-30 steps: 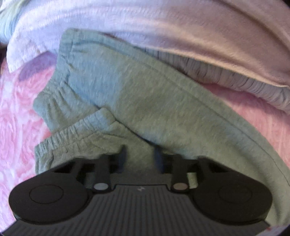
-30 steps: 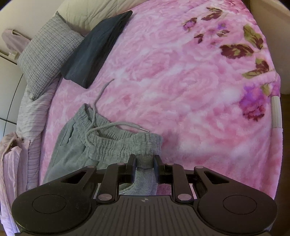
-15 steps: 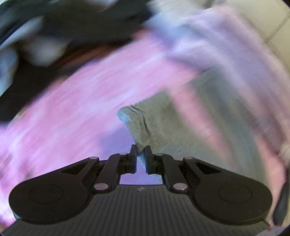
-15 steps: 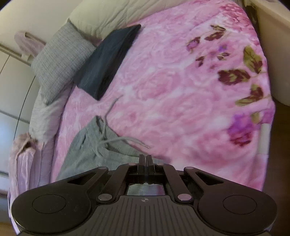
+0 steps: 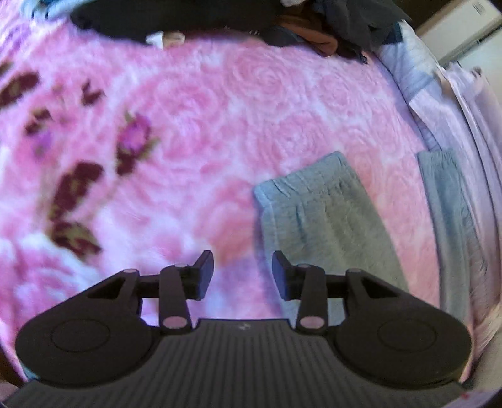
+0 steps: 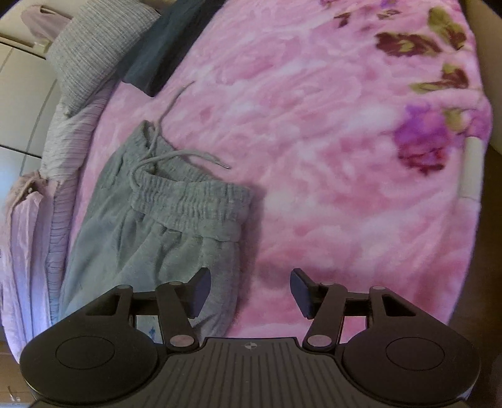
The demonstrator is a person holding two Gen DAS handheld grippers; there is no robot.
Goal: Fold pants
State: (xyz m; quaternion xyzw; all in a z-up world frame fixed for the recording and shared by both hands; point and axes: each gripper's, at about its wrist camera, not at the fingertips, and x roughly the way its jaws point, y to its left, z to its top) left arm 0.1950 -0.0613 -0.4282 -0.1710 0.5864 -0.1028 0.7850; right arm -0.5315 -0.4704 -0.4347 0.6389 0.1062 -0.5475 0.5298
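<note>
The grey sweatpants lie on the pink floral blanket [image 6: 329,131]. In the right wrist view their elastic waistband [image 6: 194,201] and loose drawstring [image 6: 188,155] sit left of centre. My right gripper [image 6: 248,288] hovers just below the waistband's corner, its jaws opening wide; the left fingertip [image 6: 199,288] overlaps the fabric's edge and no pad presses on it. In the left wrist view one pant leg [image 5: 326,219] runs up to the right, and a second grey strip [image 5: 445,201] lies by the bed's edge. My left gripper [image 5: 241,273] is opening over bare blanket, holding nothing.
A grey striped pillow [image 6: 94,47] and a dark navy folded garment [image 6: 163,44] lie at the head of the bed. Lilac sheets [image 6: 28,235] bunch along the left side. Dark clothes [image 5: 188,15] are piled at the far edge. The bed drops off at the right [image 6: 489,94].
My left gripper swung away from the pant cuffs across the blanket, turned, and parted its jaws. My right gripper let go of the waistband, shut briefly, then opened wide.
</note>
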